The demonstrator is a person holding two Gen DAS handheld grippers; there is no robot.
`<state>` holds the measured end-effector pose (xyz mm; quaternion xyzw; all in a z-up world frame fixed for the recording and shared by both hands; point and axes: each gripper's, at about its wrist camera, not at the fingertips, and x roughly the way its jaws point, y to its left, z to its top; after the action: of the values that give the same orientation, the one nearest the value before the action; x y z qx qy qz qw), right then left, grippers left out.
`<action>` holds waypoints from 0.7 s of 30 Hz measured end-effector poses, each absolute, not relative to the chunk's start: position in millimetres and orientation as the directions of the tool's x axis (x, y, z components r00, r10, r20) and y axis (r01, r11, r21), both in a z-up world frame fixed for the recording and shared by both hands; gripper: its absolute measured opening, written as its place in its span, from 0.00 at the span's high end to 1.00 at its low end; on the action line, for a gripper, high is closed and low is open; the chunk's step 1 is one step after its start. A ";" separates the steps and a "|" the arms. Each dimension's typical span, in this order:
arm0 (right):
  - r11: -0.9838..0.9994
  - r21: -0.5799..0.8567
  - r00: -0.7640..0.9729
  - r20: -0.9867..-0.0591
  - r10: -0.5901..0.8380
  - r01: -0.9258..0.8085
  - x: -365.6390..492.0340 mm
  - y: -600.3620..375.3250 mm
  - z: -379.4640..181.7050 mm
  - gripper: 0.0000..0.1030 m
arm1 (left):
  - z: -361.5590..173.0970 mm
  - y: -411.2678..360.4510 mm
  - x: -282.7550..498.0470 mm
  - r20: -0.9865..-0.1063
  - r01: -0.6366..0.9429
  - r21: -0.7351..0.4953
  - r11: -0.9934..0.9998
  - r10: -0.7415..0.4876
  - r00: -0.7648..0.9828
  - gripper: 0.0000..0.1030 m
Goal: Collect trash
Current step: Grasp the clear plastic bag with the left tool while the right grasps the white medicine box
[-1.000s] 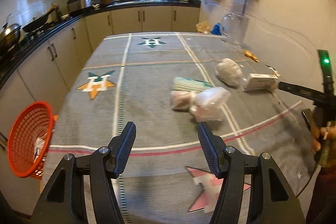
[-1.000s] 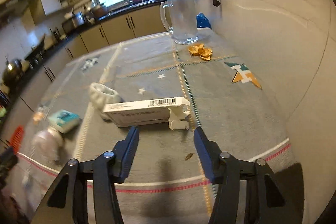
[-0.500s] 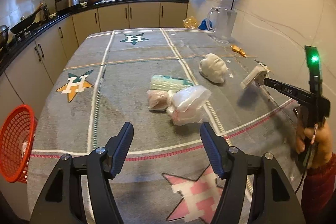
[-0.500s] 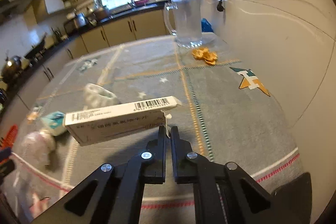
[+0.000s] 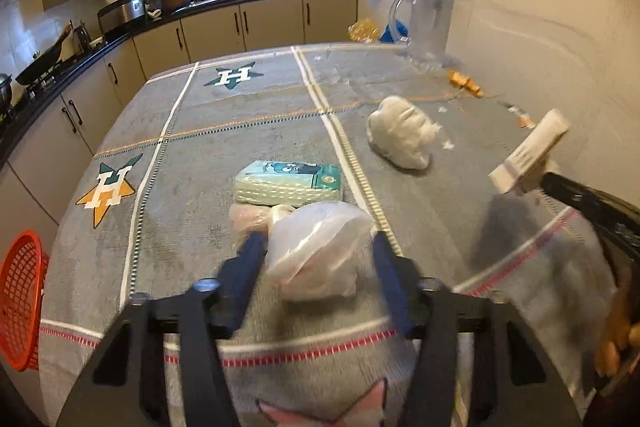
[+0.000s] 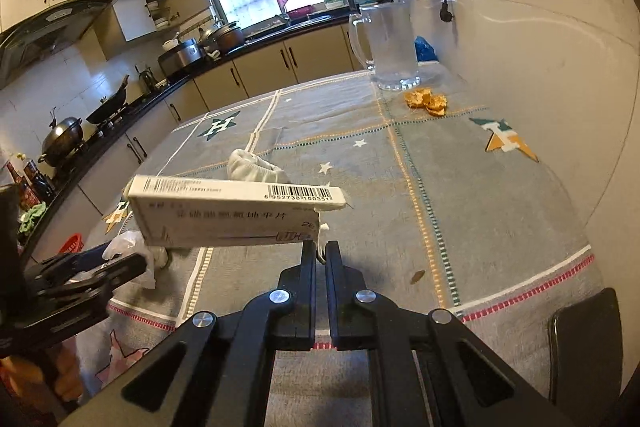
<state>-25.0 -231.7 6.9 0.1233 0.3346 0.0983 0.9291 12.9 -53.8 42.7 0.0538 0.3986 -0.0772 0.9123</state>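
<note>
A clear plastic bag [image 5: 320, 255] lies on the grey tablecloth [image 5: 200, 155] between the fingers of my left gripper [image 5: 318, 247]. Its jaws are closing and the pads stand at the bag's sides, with no squeeze visible. A small pink bag [image 5: 250, 217] lies just left of it. My right gripper [image 6: 320, 247] is shut on the end flap of a white medicine box [image 6: 236, 215], held above the cloth. The same box [image 5: 532, 151] shows at the right of the left wrist view. A crumpled white wad [image 5: 400, 135] and a green tissue pack [image 5: 288, 181] lie further out.
An orange mesh basket [image 5: 20, 299] hangs off the table's left edge. Orange peels [image 6: 426, 101] and a glass pitcher [image 6: 390, 47] stand at the far end by the wall. Kitchen counters with pots run along the left and back.
My left gripper moved forward over the clear bag and its fingers narrowed around it. The right gripper shut on the box's flap and lifted the box off the cloth.
</note>
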 end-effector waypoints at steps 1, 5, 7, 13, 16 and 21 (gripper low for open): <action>0.948 0.301 0.755 -0.597 0.271 -0.102 -25.4 -232.5 6.3 0.95 | 39.7 -54.4 16.3 -0.742 0.176 0.041 0.984 -0.088 0.665 0.68; 0.942 0.313 0.748 -0.595 0.293 -0.120 -29.6 -231.0 4.9 0.95 | 36.6 -47.9 16.7 -0.735 0.148 0.046 0.988 -0.067 0.675 0.71; 0.939 0.316 0.744 -0.592 0.309 -0.139 -33.0 -226.6 5.9 0.95 | 38.2 -39.1 12.7 -0.729 0.144 0.014 0.990 -0.088 0.679 0.73; 0.932 0.305 0.735 -0.583 0.346 -0.197 -43.9 -204.3 11.7 0.95 | 48.3 -12.1 -11.7 -0.700 0.133 -0.037 0.990 -0.120 0.704 0.75; 0.925 0.300 0.723 -0.583 0.371 -0.233 -47.2 -188.8 15.4 0.95 | 56.3 -2.4 -27.7 -0.676 0.133 -0.035 0.991 -0.122 0.727 0.75; 0.920 0.281 0.710 -0.586 0.389 -0.273 -51.8 -163.4 18.7 0.95 | 62.5 9.8 -45.9 -0.650 0.127 -0.026 0.992 -0.114 0.751 0.75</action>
<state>-51.8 -163.4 18.7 0.0871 0.3355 0.1798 0.9206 -45.9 9.8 62.5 0.0099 0.3466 -0.0644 0.9357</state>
